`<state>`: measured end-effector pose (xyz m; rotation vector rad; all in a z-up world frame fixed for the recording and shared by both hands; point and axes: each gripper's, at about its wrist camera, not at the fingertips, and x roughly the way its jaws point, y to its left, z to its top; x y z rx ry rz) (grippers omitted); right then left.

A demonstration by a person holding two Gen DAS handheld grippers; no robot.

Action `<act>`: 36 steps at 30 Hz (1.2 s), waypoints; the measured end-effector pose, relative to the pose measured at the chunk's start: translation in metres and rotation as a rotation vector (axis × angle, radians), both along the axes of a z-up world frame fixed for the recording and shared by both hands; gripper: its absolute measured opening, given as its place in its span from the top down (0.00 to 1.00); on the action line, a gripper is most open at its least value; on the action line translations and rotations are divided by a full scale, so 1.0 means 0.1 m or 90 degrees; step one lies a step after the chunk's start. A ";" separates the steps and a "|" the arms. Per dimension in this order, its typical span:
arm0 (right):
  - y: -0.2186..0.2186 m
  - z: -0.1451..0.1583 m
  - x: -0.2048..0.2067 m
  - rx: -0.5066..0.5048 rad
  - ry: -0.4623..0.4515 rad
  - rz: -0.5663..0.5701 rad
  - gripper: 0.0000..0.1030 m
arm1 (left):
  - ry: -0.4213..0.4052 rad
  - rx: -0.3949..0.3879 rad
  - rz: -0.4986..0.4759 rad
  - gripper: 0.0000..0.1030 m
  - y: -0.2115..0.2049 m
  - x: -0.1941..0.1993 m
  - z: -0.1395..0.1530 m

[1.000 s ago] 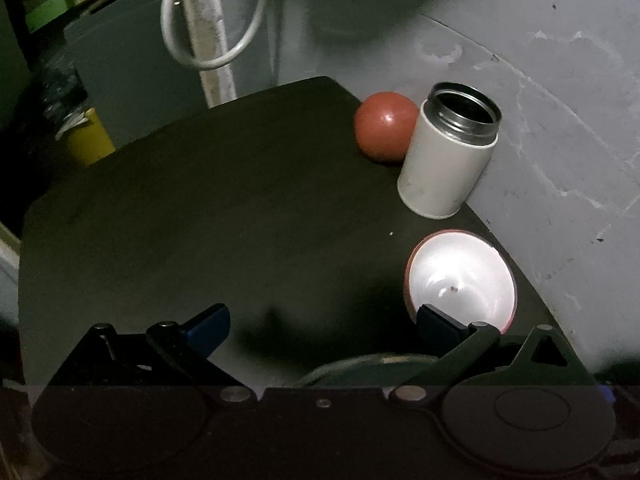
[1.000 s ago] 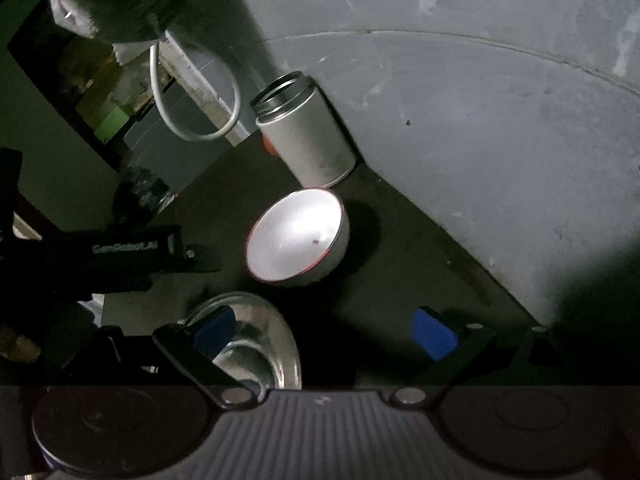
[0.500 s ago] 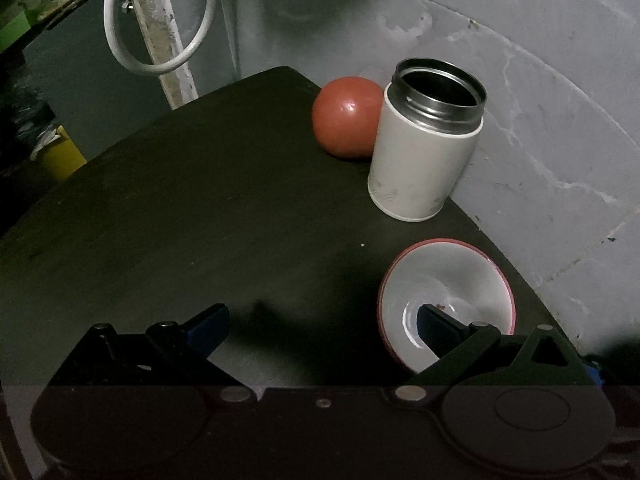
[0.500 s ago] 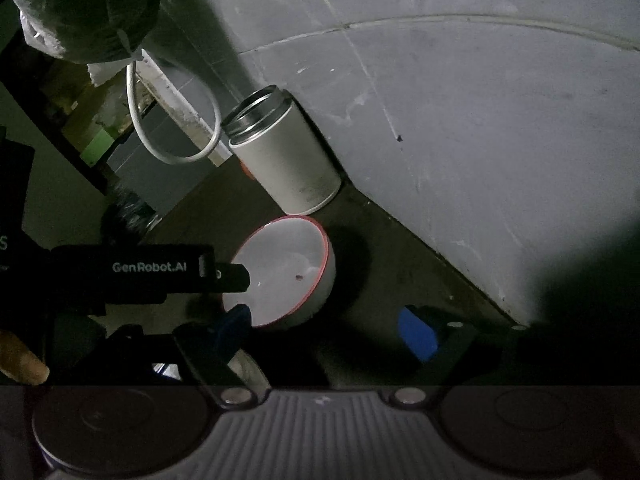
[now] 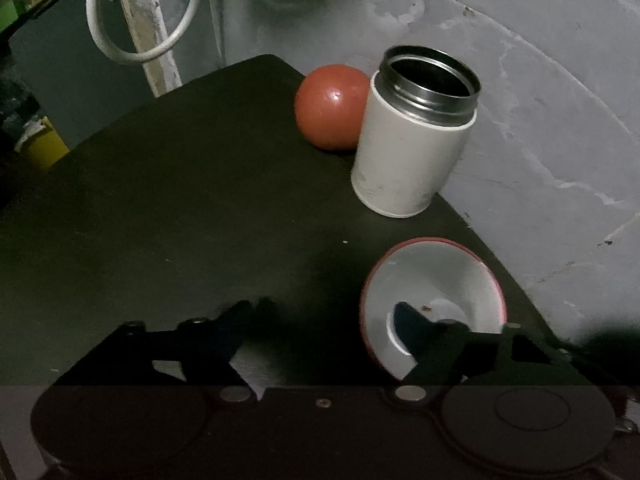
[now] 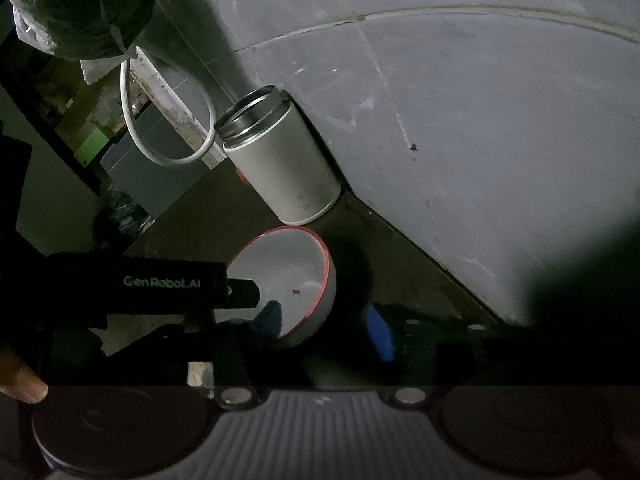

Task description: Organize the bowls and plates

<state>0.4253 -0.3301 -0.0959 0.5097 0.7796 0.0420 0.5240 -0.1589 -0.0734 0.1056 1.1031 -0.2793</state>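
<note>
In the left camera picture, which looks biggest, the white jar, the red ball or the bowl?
1. White jar and red-rimmed bowl: they look alike, and the bowl is nearer and partly hidden.
2. Red ball: smallest.

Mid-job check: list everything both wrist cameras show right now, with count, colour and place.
Bowl: one, white inside with a red rim, on the table's near right, by the wall.
Canister: one, white with an open metal mouth, upright behind the bowl.
Ball: one, red, left of and behind the canister, which partly hides it.
Table: one, dark.
Wall: grey, scuffed, along the table's right edge.
Cable: one, white, looped on a post beyond the table.
Left gripper: black, open, right finger inside the bowl.
Right gripper: blue pads, open, straddling the bowl's wall.
</note>
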 end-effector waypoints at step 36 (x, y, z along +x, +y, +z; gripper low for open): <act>0.07 0.23 0.04 -0.003 -0.036 -0.008 0.76 | -0.036 -0.056 -0.017 0.90 -0.12 -0.18 0.31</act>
